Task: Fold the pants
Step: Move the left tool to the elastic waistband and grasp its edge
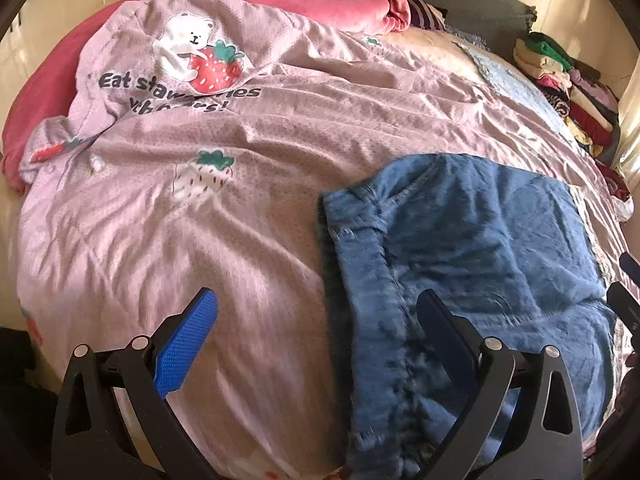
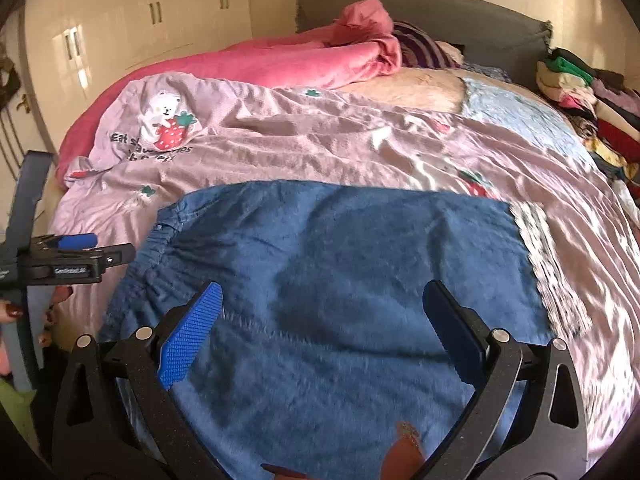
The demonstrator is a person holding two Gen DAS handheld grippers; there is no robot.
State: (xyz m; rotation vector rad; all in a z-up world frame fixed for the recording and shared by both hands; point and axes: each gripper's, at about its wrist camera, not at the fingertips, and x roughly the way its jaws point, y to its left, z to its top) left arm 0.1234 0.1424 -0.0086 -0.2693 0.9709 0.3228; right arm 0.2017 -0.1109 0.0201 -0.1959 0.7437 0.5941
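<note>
Right wrist view, closest in: my right gripper (image 2: 320, 316) hangs over the pants (image 2: 320, 272) with its blue pads (image 2: 192, 332) spread wide and nothing between them. The blue fabric fills the space under and ahead of the fingers, lying flat as a folded block on the pink duvet (image 2: 320, 148). Its gathered waistband (image 2: 156, 244) sits at the left edge, and a pale patterned strip (image 2: 540, 264) shows along the right edge.

At the left rim of that view my left gripper (image 2: 80, 256) is seen side-on, off the pants' waistband side; from there I cannot tell how its fingers stand. My hand (image 2: 44, 312) grips the handle below it.

From the left wrist view, my left gripper (image 1: 316, 320) is also spread wide and empty, one finger above bare duvet (image 1: 200, 240), the other above the pants (image 1: 480, 248), whose seamed left edge runs between them.

Farther up the bed, the duvet carries a bear-and-strawberry print (image 1: 196, 56) with lettering. Beyond it lies a bunched pink blanket (image 2: 280, 64) against the grey headboard (image 2: 440, 12). A stack of folded clothes (image 2: 592, 96) sits at the far right, and cream wardrobe doors (image 2: 152, 20) stand at the far left.
</note>
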